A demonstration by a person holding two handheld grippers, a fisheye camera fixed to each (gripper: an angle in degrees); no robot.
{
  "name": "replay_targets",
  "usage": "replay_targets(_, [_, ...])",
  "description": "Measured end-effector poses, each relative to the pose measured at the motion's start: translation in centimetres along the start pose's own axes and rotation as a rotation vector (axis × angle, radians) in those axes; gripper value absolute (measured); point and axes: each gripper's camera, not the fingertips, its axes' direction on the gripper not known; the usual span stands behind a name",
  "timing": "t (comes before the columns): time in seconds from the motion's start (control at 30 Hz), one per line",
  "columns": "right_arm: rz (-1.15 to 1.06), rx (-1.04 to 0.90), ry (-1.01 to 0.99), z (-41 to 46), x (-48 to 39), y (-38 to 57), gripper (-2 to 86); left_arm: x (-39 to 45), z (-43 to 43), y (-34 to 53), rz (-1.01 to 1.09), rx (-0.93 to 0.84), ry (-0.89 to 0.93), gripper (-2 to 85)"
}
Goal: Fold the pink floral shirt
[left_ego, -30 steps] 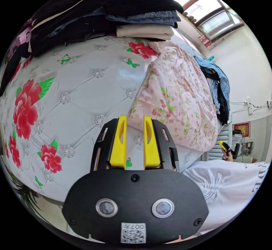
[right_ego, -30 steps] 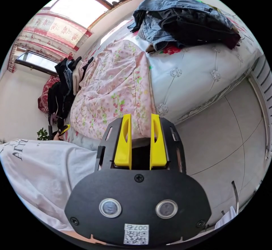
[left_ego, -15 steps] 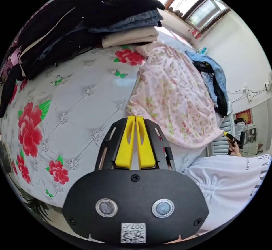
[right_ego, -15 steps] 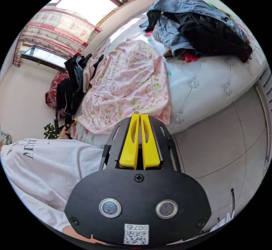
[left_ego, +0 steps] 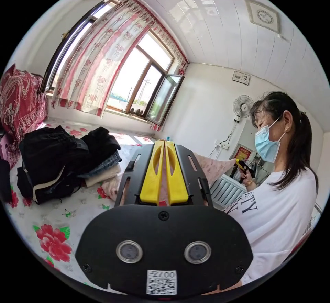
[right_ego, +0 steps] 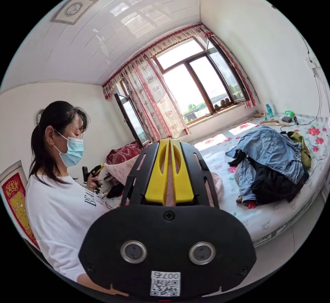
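White walls [left_ego: 206,107], panelled ceiling [right_ego: 113,18]. Sunlit window [right_ego: 196,86] with red-patterned curtains [left_ego: 96,73]. Wall fan [left_ego: 242,105]. Floral bed [right_ego: 275,213] beneath window.

Print on a T-shirt, stickers on the tools

Dark capital letters cross the white T-shirt [left_ego: 275,213] at the right of the left gripper view, cut off by folds. A sticker [left_ego: 161,282] with a square code and a short number sits low on the left gripper [left_ego: 164,145] and the right gripper [right_ego: 169,143].

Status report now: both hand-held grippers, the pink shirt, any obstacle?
Left hand-held gripper and right hand-held gripper both shut on pink floral shirt. Shirt lifted off bed. Nothing blocking it; folded stack and denim pile lie aside.
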Motion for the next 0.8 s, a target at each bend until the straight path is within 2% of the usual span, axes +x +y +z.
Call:
replay_targets(0.17, [0.066, -0.093, 0.021, 1.0, -0.6, -1.6, -0.3, -1.8, -0.8, 1.9, -0.036, -0.027, -0.063, -1.0])
replay_targets(0.33, [0.240, -0.264, 0.060, 10.2, 6.2, -3.7, -0.3, -12.4, 7.2, 4.4, -0.317, -0.149, -0.055, -1.0])
replay_targets(0.4, [0.332, -0.296, 0.062, 14.0, 8.8, -4.8, -0.3, -15.4, 9.8, 4.1, -0.413, -0.135, -0.044, -1.0])
replay_targets(0.5, [0.395, -0.291, 0.083, 17.9, 10.0, -9.0, -0.3, -17.4, 11.5, 0.9, -0.502, -0.022, 0.015, -1.0])
replay_targets(0.57, [0.382, -0.173, -0.004, 17.2, 8.5, -13.3, -0.3, -16.4, 11.0, -2.4, -0.470, 0.048, 0.062, -1.0])
replay_targets(0.63, [0.289, -0.015, -0.110, 14.1, 4.5, -19.6, -0.3, -13.4, 8.5, -7.4, -0.347, 0.125, 0.086, -1.0])
replay_targets(0.8, [0.010, 0.129, -0.252, 4.7, -4.7, -27.8, -0.2, -6.1, 0.6, -12.7, -0.107, 0.255, 0.148, -1.0])
